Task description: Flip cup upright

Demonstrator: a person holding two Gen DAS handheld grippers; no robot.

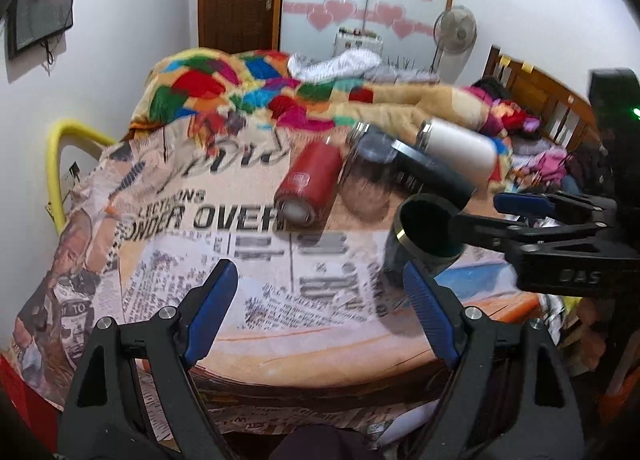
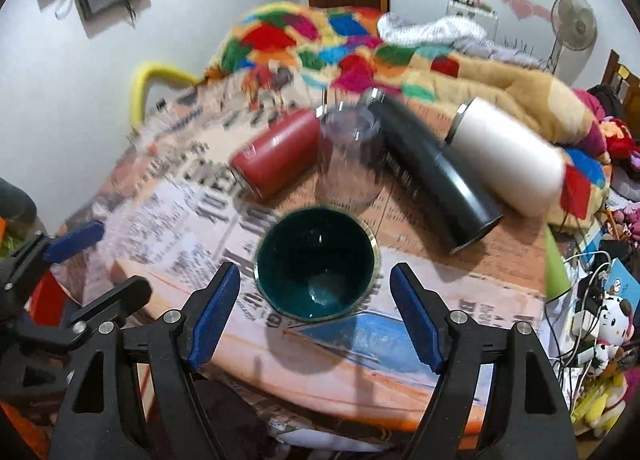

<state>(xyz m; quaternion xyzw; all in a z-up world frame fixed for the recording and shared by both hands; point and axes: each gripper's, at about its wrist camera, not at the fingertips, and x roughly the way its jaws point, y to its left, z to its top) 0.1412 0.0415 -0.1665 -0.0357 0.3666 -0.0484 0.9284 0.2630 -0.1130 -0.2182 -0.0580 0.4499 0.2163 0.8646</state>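
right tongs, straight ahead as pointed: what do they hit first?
Likely the upright dark green cup with the gold rim, sitting just ahead of the open right tongs. The clear glass tumbler lies behind it. Depth is uncertain.

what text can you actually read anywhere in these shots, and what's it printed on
"OVER", end of a large black headline, on the newspaper-print cloth covering the table.
"TO", on the same cloth near its left edge.
"DAS", partly cut off, moulded on the right gripper body.
Red cup: a small white logo, too blurred to read.
The fine newsprint columns are too small and smeared, and in the right wrist view all the cloth's text is motion-blurred.
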